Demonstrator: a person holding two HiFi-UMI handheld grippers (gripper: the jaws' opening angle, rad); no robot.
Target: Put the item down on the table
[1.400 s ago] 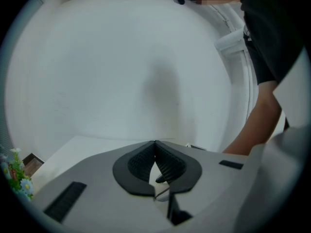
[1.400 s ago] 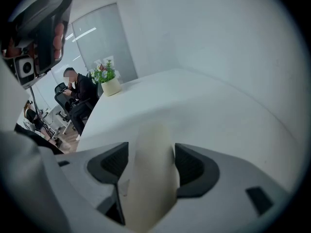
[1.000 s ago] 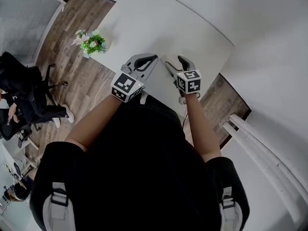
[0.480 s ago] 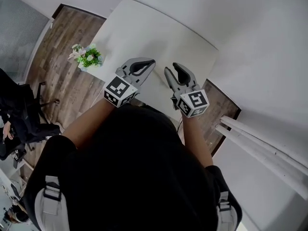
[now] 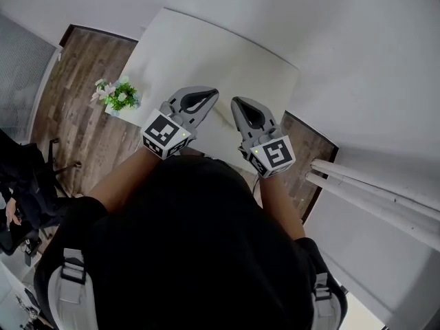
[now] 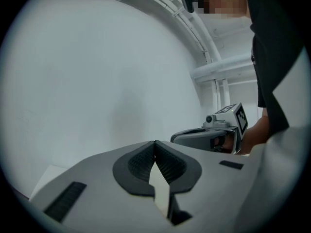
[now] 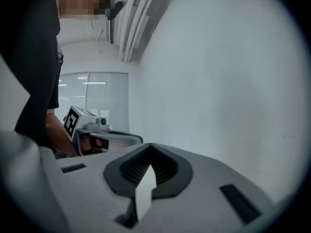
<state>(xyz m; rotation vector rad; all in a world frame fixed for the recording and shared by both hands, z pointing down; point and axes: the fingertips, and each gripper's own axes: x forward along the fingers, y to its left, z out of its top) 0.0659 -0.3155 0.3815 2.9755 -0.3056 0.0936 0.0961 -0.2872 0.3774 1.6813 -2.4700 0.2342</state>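
Item out of sight, both grippers closed on nothing

Shows in no view: not on the white table, not between either pair of jaws. Left gripper closed tight, ribbed pads touching at the tip, nothing pinched. Right gripper just closing to the same state, pads meeting, likewise empty. Both held side by side above the table's near edge, tips aimed across the table.

Judging by that, release probably done, or the item somewhere outside the frames; cannot tell which. To finish well: keep both grippers above the table top, draw back over the near edge without sweeping low, and look over the whole table before calling the step complete. If placing is still to come, lower until resting flat on the table, then part the jaws slowly and lift straight up.

Table top plain white and matte, its visible part carrying only a small potted plant at the table's left corner. Brown wood-plank floor left of the table, and again past its right corner. White wall behind the table's far edge and along its right side. White pipes along that wall, right of the table.
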